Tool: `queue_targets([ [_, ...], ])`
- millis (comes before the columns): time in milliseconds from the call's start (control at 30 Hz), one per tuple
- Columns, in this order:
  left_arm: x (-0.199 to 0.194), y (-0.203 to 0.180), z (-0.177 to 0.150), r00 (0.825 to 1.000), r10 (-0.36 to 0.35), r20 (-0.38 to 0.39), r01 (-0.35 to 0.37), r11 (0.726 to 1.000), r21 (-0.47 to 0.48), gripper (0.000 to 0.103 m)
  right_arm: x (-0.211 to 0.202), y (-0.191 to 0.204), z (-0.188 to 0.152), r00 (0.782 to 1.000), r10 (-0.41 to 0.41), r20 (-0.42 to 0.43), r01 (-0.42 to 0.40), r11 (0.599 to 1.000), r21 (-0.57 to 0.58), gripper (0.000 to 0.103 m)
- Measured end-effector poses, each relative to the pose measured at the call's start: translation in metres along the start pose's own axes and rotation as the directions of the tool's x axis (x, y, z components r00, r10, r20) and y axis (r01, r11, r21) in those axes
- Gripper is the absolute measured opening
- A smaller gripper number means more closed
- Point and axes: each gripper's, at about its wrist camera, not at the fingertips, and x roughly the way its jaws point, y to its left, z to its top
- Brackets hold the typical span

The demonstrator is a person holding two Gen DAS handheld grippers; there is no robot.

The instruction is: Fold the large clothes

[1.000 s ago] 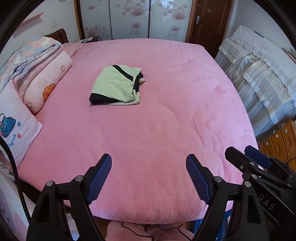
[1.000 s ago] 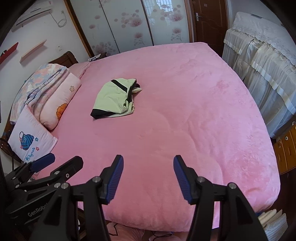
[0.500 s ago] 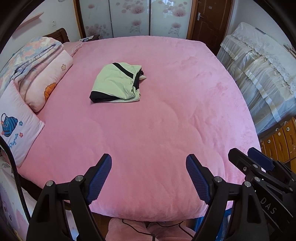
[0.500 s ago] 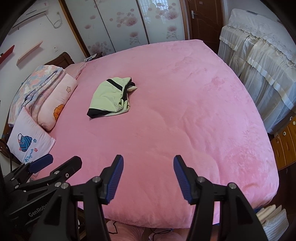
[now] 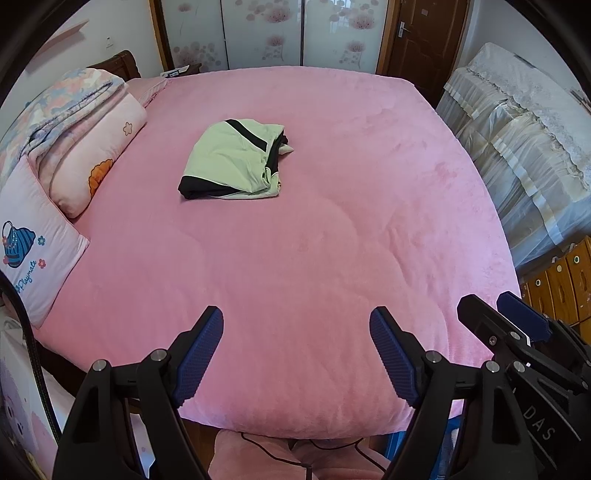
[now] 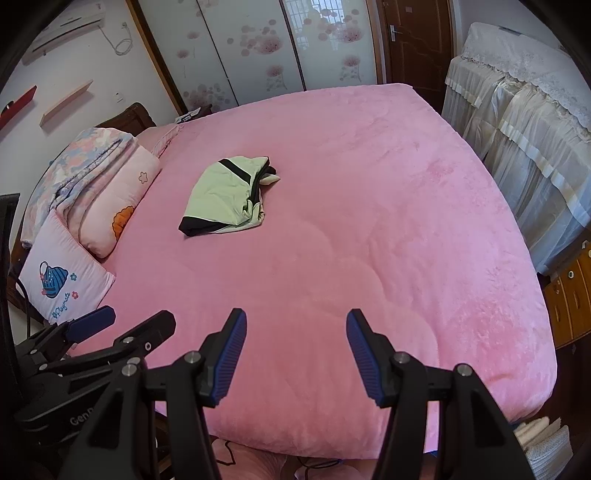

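So both my jaws are spread wide with nothing in them. My left gripper (image 5: 296, 341) hangs over the near edge of the bed, blue ribbed pads facing each other across a gap of bare pink cover. My right gripper (image 6: 293, 343) sits just beside it, also over the near edge and tilted down at the bed, pads apart and pinching nothing. Each one shows up at the side of the other's view.

The bed (image 5: 332, 258) is covered in a fuzzy pink blanket that runs edge to edge. The folded garment (image 5: 232, 162) lies on it, well away from my jaws, toward the far left part of the bed. It's pale green with black bands, bundled into a rough rectangle, a black edge at its near left corner and a bit of light fabric sticking out on its right side.

Along the left edge there's a pink pillow with a blue bag print (image 5: 33, 247), then a pink folded quilt with an orange flower (image 5: 96, 155), and a floral blanket (image 5: 62, 103) stacked on top of that. Past the far edge are sliding doors with flower prints (image 5: 266, 33) and a brown door (image 5: 424, 40).
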Motion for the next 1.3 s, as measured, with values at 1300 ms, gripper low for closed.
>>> queue_targets([
  [1300,0.013,-0.005,-0.006,0.998,0.014,-0.067,-0.015,1.0,-0.012,0.079,0.017,-0.01,-0.005,0.996,0.025,-0.084,-0.023,0.999,0.025,0.057],
])
